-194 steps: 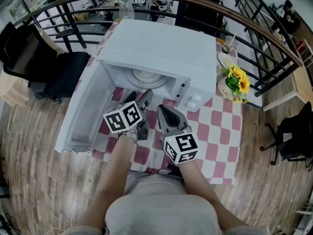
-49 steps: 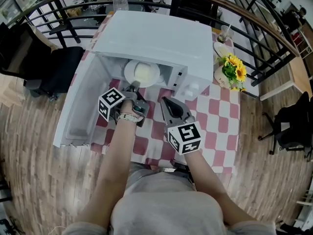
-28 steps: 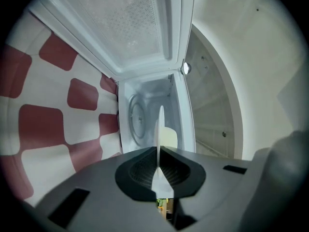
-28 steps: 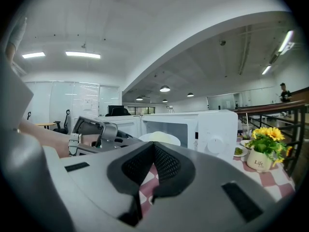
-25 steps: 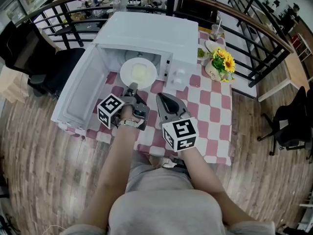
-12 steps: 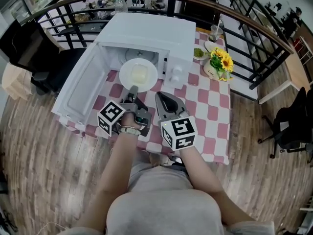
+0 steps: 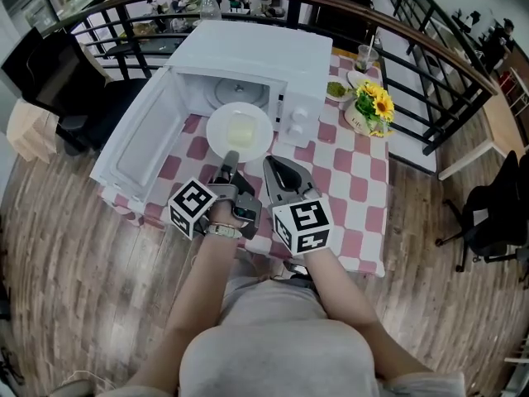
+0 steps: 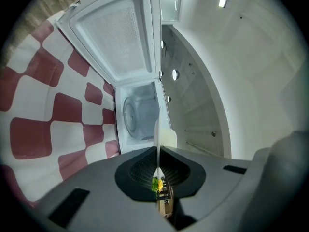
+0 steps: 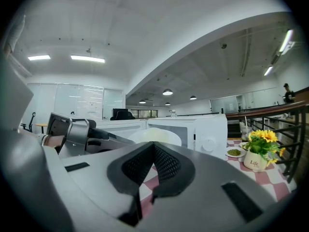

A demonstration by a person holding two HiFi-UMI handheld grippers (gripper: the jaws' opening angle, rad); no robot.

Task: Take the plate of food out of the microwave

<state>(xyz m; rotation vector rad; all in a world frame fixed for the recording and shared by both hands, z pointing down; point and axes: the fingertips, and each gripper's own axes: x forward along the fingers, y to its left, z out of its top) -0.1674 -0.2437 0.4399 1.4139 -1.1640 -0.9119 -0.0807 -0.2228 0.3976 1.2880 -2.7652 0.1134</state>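
The left gripper (image 7: 232,157) is clamped on only the near rim of the round white plate (image 7: 216,122) of pale yellow food (image 7: 240,128), which is held just outside the open white microwave (image 7: 264,52), over the red-and-white checked bench (image 7: 351,168). With such a thin, one-sided pinch, I'd worry the far edge sags or the plate slips and the food slides off. The right gripper (image 7: 271,165), closed on nothing beside it, lends no support.

**Plate in Front of the Microwave**

The left gripper (image 7: 232,157) pinched the near edge of the white plate (image 7: 218,139) with pale food (image 7: 240,127) on it. The plate was just in front of the white microwave (image 7: 256,52). Its door (image 7: 140,143) stood open. The right gripper (image 7: 271,163) was just beside the left one, over the red and white table (image 7: 351,168).
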